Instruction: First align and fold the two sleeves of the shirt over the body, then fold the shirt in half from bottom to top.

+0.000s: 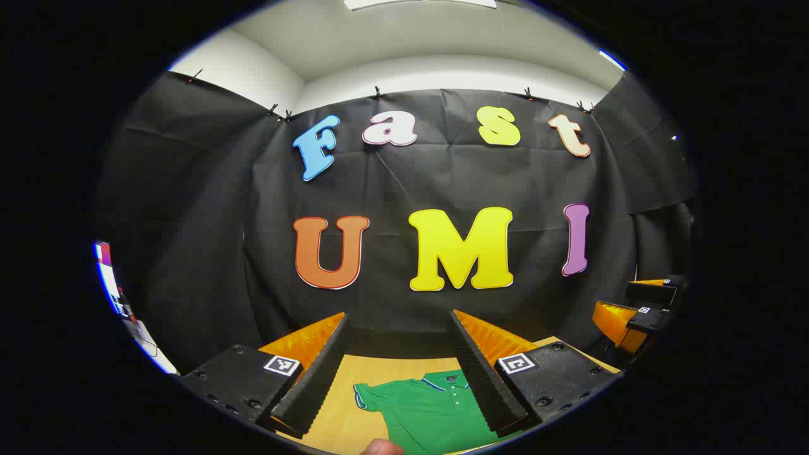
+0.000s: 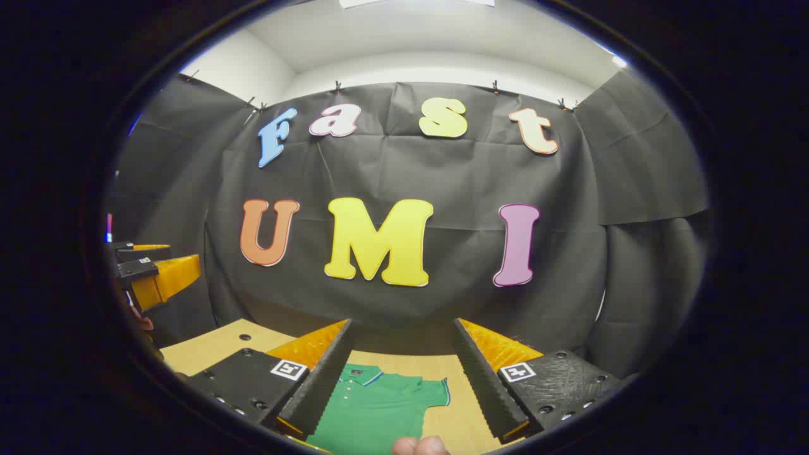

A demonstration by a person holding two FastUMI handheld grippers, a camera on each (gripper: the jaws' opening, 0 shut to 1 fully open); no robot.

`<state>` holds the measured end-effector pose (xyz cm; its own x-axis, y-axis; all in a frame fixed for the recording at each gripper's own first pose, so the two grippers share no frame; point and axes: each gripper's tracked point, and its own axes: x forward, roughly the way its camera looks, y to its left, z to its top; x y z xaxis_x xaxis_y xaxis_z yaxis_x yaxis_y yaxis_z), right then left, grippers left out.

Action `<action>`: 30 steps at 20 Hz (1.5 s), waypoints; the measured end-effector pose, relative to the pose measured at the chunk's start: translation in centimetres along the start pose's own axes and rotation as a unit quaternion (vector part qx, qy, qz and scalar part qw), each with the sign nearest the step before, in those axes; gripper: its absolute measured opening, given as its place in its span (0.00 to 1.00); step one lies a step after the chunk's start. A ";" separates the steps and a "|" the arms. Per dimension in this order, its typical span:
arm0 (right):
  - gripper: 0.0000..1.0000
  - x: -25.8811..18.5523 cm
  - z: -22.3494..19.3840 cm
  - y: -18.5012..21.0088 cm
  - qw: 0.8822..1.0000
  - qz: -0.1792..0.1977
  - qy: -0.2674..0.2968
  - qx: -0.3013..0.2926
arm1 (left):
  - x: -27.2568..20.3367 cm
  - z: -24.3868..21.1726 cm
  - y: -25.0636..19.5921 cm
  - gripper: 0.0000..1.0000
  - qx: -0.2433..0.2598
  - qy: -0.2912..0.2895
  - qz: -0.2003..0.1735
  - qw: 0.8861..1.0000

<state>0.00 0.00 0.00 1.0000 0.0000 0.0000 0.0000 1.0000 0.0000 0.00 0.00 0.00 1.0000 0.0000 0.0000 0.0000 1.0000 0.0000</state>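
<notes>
While both grippers hang up high, the shirt [image 1: 430, 411] lies flat on the table [image 1: 341, 411] with nothing folded yet. Its sleeves stick out to the sides. One sleeve [image 1: 370, 397] shows at 9 o'clock of the shirt in the left gripper view. The other sleeve [image 2: 435, 392] shows at 3 o'clock in the right gripper view. The collar [image 1: 445, 381] points to 12 o'clock, toward the wall. So both sleeve folds are left to do, and then the fold from bottom to top.

The left gripper [image 1: 404, 366] is wide open and holds nothing. The right gripper [image 2: 401, 370] is wide open too, with nothing in it. Each one looks over the shirt from above, not touching it.

I think there is good room to move. Bare table shows past each sleeve and past the collar. The table's far edge sits close to the wall at 12 o'clock. The shirt's bottom edge is out of sight, so I cannot tell how much table is there.
</notes>
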 end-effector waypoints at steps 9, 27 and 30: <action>0.95 0.6 0.3 -0.1 1.000 -0.004 -0.001 0.003 | 0.7 0.1 -0.8 0.98 0.007 -0.005 -0.005 1.000; 0.95 1.2 -0.8 -0.7 1.000 -0.012 0.017 -0.002 | 0.9 -0.6 -0.5 0.98 0.005 0.004 -0.006 1.000; 0.96 1.7 -1.2 -1.2 1.000 -0.012 0.024 -0.004 | 0.9 -0.9 -0.5 0.98 0.002 0.007 -0.005 1.000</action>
<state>1.71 -1.21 -1.20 0.9985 -0.0251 -0.0480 0.0247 0.9997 -0.0081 0.95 -0.50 -0.91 0.9999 -0.0101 -0.0139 0.0102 0.9999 0.0049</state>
